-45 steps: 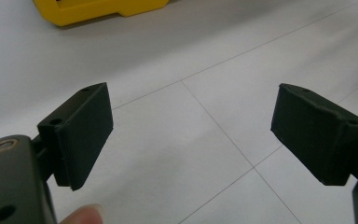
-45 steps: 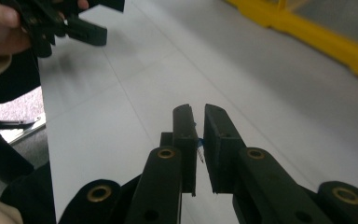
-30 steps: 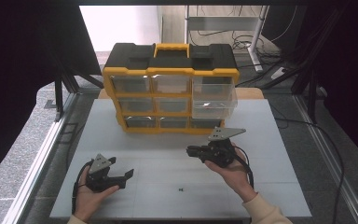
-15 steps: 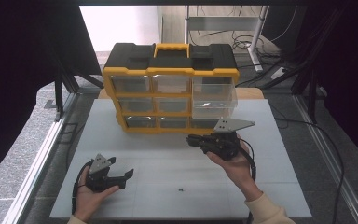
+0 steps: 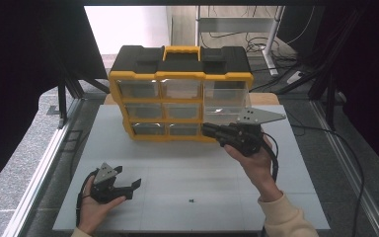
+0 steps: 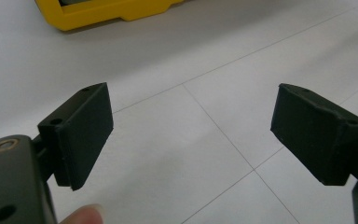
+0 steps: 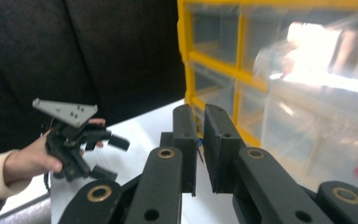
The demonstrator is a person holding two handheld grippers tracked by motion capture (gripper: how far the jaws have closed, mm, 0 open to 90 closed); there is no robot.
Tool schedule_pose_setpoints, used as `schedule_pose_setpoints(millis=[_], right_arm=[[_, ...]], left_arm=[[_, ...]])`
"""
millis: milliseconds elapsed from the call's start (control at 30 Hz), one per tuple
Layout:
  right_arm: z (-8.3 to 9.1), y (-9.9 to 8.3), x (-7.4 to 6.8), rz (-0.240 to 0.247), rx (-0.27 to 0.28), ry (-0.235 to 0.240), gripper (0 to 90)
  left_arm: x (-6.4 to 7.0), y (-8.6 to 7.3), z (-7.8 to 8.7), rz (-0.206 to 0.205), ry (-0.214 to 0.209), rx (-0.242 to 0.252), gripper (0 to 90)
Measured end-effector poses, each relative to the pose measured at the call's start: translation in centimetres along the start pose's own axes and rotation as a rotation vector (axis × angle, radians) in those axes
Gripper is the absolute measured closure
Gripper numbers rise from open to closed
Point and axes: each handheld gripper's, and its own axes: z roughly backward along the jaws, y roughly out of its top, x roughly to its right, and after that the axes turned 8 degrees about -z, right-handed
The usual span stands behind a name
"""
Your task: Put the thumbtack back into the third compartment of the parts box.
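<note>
Right gripper (image 5: 212, 131), jaws nearly together and empty, noses up to the yellow drawer cabinet (image 5: 180, 94) just ahead, every drawer looks closed, so nothing's begun, while left gripper (image 5: 131, 186) rests wide apart, well back.

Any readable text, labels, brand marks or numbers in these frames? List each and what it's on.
None readable.
Yellow and black plastic drawer organiser with clear drawers: no label or brand mark legible on its lid, frame or drawer fronts.
Left gripper and right gripper: no print on the black fingers or the grey three-cornered plates.
White table: only thin grid lines and a small dark speck, too small to identify.
</note>
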Motion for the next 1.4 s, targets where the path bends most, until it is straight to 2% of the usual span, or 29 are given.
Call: schedule_pose_setpoints(millis=[400,667,800,1000,1200,1233,1267,1300,1333,1367,1400], right_arm=[[0.9,3.6,0.5,0.017,0.038,-0.048,83.0],[1.1,4.9,1.1,0.02,0.058,-0.082,83.0],[1.2,5.4,1.8,0.015,0.06,-0.129,82.9],[1.3,5.7,3.2,0.017,0.042,-0.261,82.9],[1.4,5.9,3.8,0.018,0.051,-0.302,81.9],[1.3,5.9,3.9,0.017,0.071,-0.313,78.7],[1.4,5.9,3.9,0.03,0.079,-0.328,70.4],[1.5,5.9,3.6,0.038,0.108,-0.336,52.3],[1.5,5.9,3.6,0.038,0.108,-0.336,52.3],[1.6,5.9,3.3,0.032,0.125,-0.308,42.9],[1.6,5.8,3.1,0.037,0.122,-0.292,39.6]], left_arm=[[0.0,0.0,0.0,-0.001,-0.004,0.003,13.4],[0.0,0.1,0.0,0.0,-0.004,0.004,13.4],[0.0,0.1,0.0,0.001,-0.004,0.005,13.4],[0.0,0.0,0.0,0.0,-0.003,0.005,13.4],[0.0,0.0,0.0,0.0,-0.003,0.005,13.3],[0.0,0.0,0.0,-0.001,-0.003,0.005,13.4],[0.0,0.0,0.0,-0.002,-0.003,0.005,13.3],[0.0,0.0,0.0,-0.001,-0.003,0.005,13.3],[0.0,0.0,0.0,-0.001,-0.003,0.004,13.3],[0.0,0.0,0.0,-0.001,-0.003,0.005,13.3],[0.0,0.1,0.0,-0.001,-0.003,0.004,13.3]])
